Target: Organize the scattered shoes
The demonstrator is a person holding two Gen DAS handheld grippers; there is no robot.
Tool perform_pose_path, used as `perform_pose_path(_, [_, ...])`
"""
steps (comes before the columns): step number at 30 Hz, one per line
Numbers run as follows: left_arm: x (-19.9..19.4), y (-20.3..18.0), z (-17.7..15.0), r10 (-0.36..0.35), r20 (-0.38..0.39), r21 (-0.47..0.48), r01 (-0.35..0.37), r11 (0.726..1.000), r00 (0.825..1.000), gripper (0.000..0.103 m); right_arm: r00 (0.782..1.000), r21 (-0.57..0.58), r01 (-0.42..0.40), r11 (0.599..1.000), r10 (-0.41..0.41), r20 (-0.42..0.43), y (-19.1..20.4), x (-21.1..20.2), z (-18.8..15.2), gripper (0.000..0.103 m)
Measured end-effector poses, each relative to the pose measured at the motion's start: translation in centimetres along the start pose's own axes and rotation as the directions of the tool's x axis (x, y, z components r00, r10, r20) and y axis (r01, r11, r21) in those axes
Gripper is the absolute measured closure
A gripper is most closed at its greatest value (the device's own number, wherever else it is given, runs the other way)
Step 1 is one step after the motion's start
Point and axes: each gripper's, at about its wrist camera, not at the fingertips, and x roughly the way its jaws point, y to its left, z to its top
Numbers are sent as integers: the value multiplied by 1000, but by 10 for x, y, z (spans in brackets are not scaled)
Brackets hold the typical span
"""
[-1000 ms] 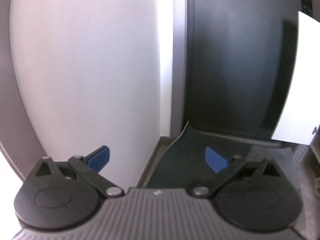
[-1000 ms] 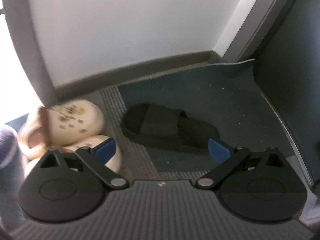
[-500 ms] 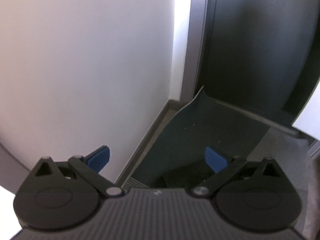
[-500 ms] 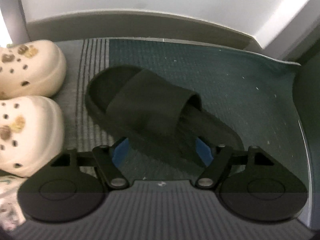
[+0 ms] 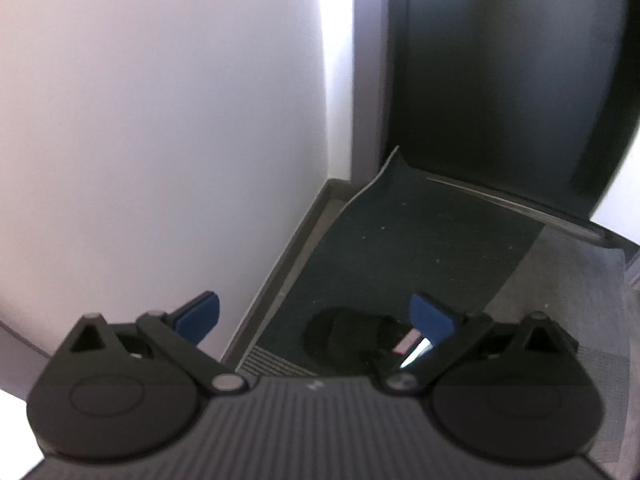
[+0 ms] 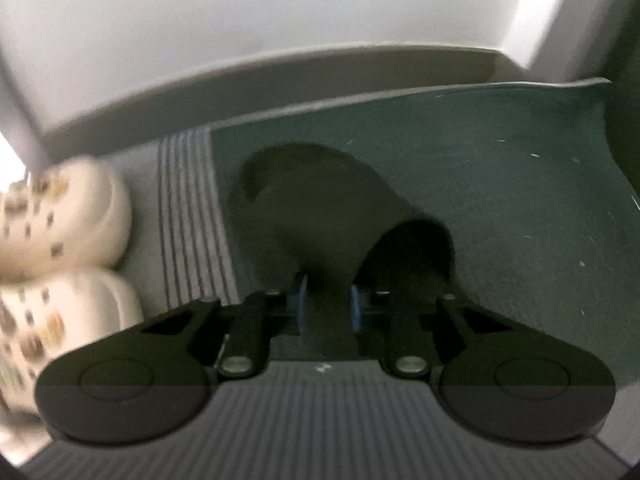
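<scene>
- Black open-toe slide sandal (image 6: 320,216) lies on the dark green mat (image 6: 500,184), its strap edge pinched between the right gripper (image 6: 328,304) jaws, nearly closed.
- Two cream perforated clogs (image 6: 68,216) sit left of those jaws.
- Left gripper (image 5: 316,316) is raised, tilted floorward, jaws wide apart and empty.

The right gripper (image 6: 327,308) advanced onto the black slide sandal (image 6: 320,208) on the dark green mat (image 6: 520,200). Its blue pads (image 6: 302,304), wide apart one second earlier, closed on the sandal's strap. The sandal's toe turned toward the baseboard (image 6: 280,68). The left gripper (image 5: 316,316) tilted downward from the dark door (image 5: 500,80), bringing the sandal into its view beside the mat's striped edge (image 5: 272,362).
</scene>
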Motion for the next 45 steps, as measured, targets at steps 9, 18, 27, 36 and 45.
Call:
perform_pose_path(9, [-10, -3, -6, 16, 27, 14, -16, 1000, 1000, 0, 958, 554, 253, 793, -285, -29, -38, -53, -24, 86])
perform_pose_path(18, [-21, -13, -8, 9, 38, 28, -10, 1000, 999, 0, 903, 746, 399, 532, -367, -221, -56, -66, -90, 86])
perform_pose_path(27, [-20, -36, -12, 5, 36, 92, -8, 996, 999, 0, 910, 803, 385, 454, -329, -251, -59, -57, -97, 85])
perform_pose_path(36, [-16, -31, -14, 5, 10, 116, -6, 993, 1000, 0, 980, 807, 152, 571, -193, -49, -74, -89, -107, 33])
perform_pose_path(45, [-19, -22, -13, -77, -26, 107, 79, 991, 997, 0, 888, 447, 429, 785, -458, -49, -68, -121, -166, 35])
